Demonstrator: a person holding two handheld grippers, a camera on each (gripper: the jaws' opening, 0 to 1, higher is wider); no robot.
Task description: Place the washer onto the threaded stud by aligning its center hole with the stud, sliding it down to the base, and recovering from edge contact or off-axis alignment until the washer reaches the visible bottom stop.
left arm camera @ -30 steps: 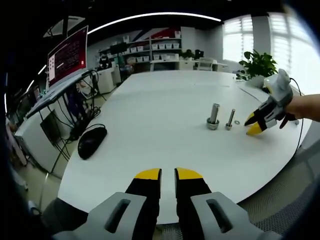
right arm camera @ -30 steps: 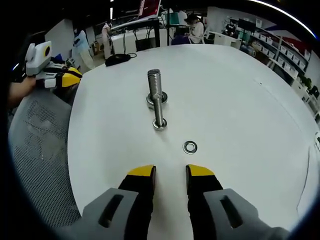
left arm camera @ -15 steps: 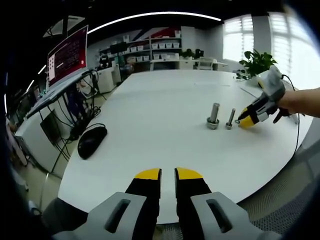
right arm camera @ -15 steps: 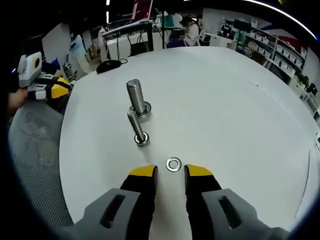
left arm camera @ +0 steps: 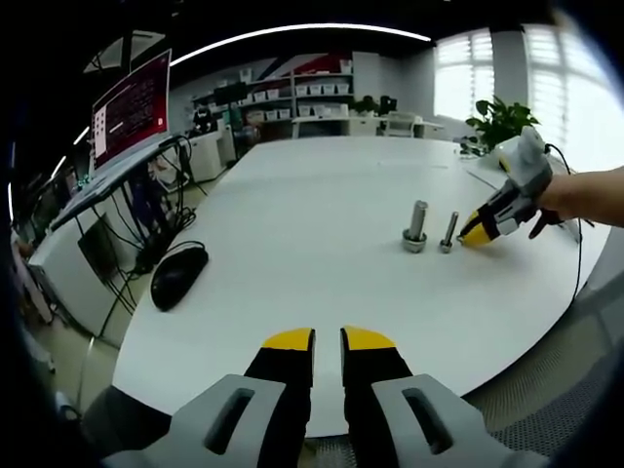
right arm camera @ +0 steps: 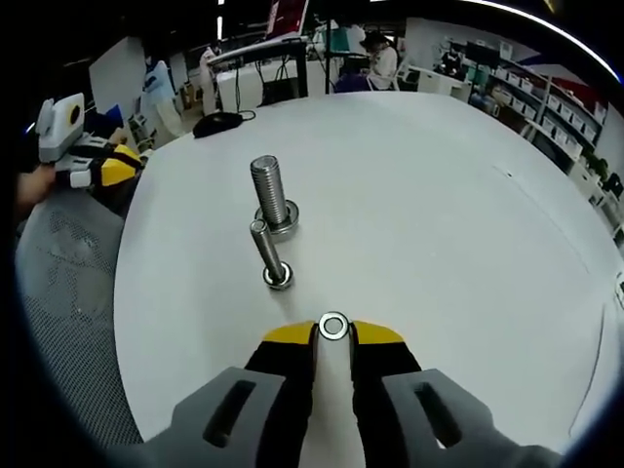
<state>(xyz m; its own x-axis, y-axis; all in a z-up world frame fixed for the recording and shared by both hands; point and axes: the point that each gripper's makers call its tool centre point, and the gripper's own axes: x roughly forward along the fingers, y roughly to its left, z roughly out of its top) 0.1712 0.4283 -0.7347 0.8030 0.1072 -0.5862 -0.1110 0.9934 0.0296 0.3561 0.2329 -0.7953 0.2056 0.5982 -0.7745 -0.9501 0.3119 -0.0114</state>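
R gripper [right arm camera: 333, 336] is pinching the washer [right arm camera: 333, 326] right at its yellow fingertips [right arm camera: 289, 335], jaws closed in on the ring w/ only a narrow gap left; washer is sitting flat between the tips, hole facing up. Just ahead of the tips and a bit to their left, the thin stud [right arm camera: 266, 253] is standing on the white table [right arm camera: 439, 224], leaning slightly in this view; the thick bolt [right arm camera: 270, 192] is standing just beyond it, close but apart. Far off to the left of the fingers, the L gripper [right arm camera: 102, 168] is hanging at the table edge. In the left gripper view, L gripper [left arm camera: 328, 339] is holding nothing, jaws nearly together w/ a slim gap, hovering over the near table edge; a black mouse [left arm camera: 178, 274] is lying ahead-left of its tips, and the R gripper [left arm camera: 475, 232] is touching down just beside the stud [left arm camera: 448, 232] and bolt [left arm camera: 416, 225], ahead-right.
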